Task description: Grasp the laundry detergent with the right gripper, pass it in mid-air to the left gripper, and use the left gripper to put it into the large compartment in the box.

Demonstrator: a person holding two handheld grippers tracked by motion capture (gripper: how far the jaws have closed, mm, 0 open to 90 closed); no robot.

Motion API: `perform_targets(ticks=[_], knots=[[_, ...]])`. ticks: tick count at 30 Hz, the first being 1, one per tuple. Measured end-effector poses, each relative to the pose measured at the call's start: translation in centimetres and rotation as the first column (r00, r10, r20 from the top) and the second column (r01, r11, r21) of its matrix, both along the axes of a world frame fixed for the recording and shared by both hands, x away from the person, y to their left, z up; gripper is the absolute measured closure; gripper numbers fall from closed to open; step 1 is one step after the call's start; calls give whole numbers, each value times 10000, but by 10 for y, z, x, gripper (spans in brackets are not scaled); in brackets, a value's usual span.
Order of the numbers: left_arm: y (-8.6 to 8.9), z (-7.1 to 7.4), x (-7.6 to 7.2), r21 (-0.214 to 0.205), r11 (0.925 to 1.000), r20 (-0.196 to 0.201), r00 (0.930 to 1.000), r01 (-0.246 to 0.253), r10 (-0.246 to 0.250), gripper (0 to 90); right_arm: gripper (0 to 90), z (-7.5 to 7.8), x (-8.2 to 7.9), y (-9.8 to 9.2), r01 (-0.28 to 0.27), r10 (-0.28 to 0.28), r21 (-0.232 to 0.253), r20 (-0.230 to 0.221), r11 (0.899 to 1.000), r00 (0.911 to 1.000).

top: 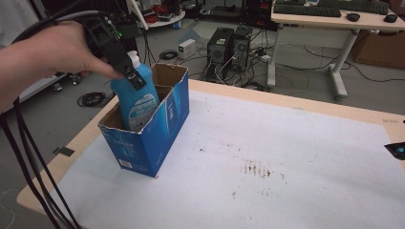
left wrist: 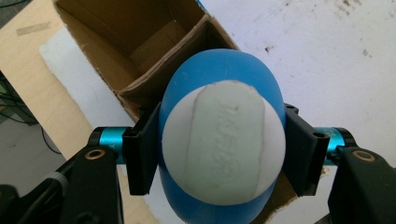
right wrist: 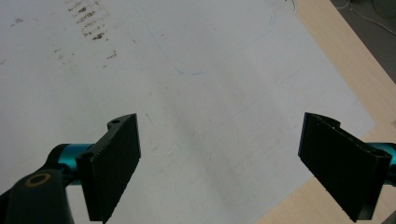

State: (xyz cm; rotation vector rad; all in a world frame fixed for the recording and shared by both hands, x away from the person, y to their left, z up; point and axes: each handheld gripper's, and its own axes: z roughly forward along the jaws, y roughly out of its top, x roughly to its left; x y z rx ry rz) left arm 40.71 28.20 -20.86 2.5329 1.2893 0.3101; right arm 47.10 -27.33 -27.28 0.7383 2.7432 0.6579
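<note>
A blue bottle (top: 137, 98) with a white cap and a pale label stands upright in the near compartment of an open blue cardboard box (top: 165, 124). My left gripper (top: 131, 71) comes from the upper left, shut on the bottle's neck. In the left gripper view the bottle (left wrist: 223, 140) is seen cap-first, pinched between the two black jaws, with the box (left wrist: 135, 51) beyond it and its far compartment empty. My right gripper (right wrist: 233, 163) is open above the white table cover, nothing between its jaws; its teal tip (top: 397, 150) peeks in at the right edge of the high view.
The box sits at the left end of a wooden table (top: 305, 102) under a white, stained sheet (top: 267, 157). Black cables (top: 28, 157) trail from my left gripper down the left side. Beyond the table are computer towers (top: 229, 45) and a desk (top: 334, 21).
</note>
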Motion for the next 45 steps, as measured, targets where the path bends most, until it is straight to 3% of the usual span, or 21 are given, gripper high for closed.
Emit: perform_targets(ticks=[4, 12, 23, 33, 45], knots=[[0, -12, 1, -90, 10000, -143, 9999, -18, 17, 379, 123, 0, 0, -1, 31, -31, -4, 14, 10000, 10000], [-4, -35, 2, 207, 9996, -492, 9986, 188, -178, 380, 123, -1, -1, 0, 6, -6, -59, 38, 10000, 10000], [-5, -54, 3, 504, 9982, -631, 9976, 327, -295, 380, 123, -2, -2, 0, 5, -5, -78, 20, 10000, 10000], [-5, -66, 4, 676, 9963, -787, 9957, 537, -483, 379, 123, -3, -3, 0, 5, -4, -111, 16, 9999, 10000], [-7, -69, 7, 647, 9961, -761, 9955, 608, -558, 378, 123, -3, -4, 0, 57, -57, -118, 12, 9999, 10000]])
